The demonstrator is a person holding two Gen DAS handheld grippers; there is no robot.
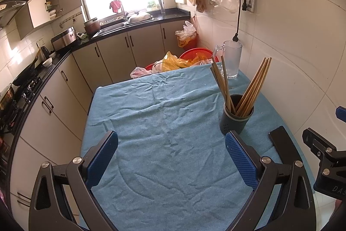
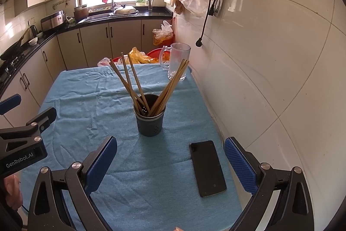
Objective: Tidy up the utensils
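Note:
A dark grey holder (image 2: 149, 122) stands on the blue cloth and holds several wooden chopsticks (image 2: 132, 79) that fan out left and right. It also shows in the left wrist view (image 1: 235, 118), with its chopsticks (image 1: 255, 86), to the right of my left gripper. My left gripper (image 1: 172, 155) is open and empty above the cloth. My right gripper (image 2: 170, 163) is open and empty, in front of the holder and apart from it.
A black phone (image 2: 207, 168) lies on the cloth (image 2: 86, 101) near my right gripper's right finger. A clear glass mug (image 2: 177, 62) stands at the table's far right corner. A white tiled wall (image 2: 270, 57) runs along the right. Kitchen counters (image 1: 64, 51) stand left and behind.

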